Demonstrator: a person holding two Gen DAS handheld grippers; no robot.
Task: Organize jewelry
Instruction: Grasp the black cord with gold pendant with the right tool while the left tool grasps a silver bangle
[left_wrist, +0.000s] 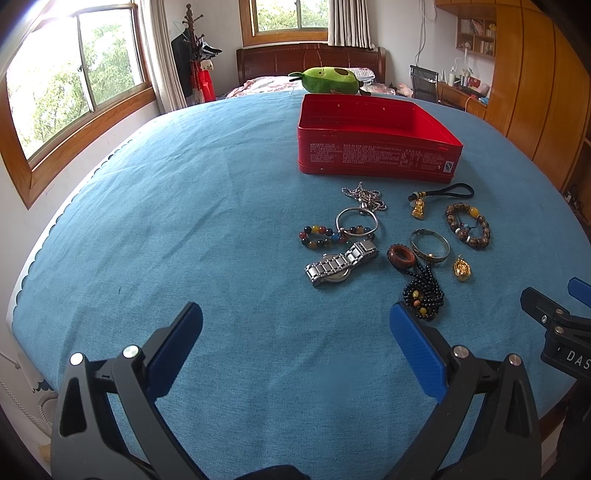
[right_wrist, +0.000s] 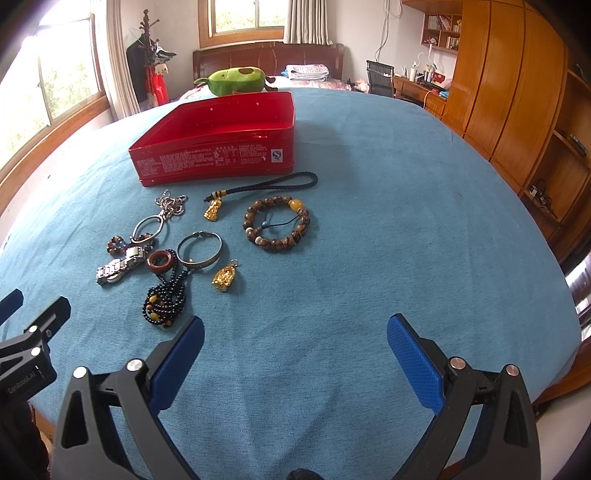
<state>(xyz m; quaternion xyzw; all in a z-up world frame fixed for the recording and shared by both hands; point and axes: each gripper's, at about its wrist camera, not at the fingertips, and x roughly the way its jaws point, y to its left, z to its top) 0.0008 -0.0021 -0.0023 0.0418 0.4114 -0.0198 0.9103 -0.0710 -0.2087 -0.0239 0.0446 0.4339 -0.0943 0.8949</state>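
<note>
woven blue cloth (left_wrist: 184, 221) spread flat over the table; red rectangular metal tin (left_wrist: 376, 140), lidless, glossy, printed along its side, at the far end; left gripper (left_wrist: 295, 328) and right gripper (right_wrist: 295, 336) hovering low above the cloth, ribbed blue pads spread wide, gripping nothing; steel link watch (left_wrist: 340, 264), round brown bead bracelet (right_wrist: 277, 223), black bead necklace (right_wrist: 164, 304), smooth metal bangle (right_wrist: 199, 251), possibly brass, small gold pendant (right_wrist: 223, 277), all clustered just before the tin
</note>
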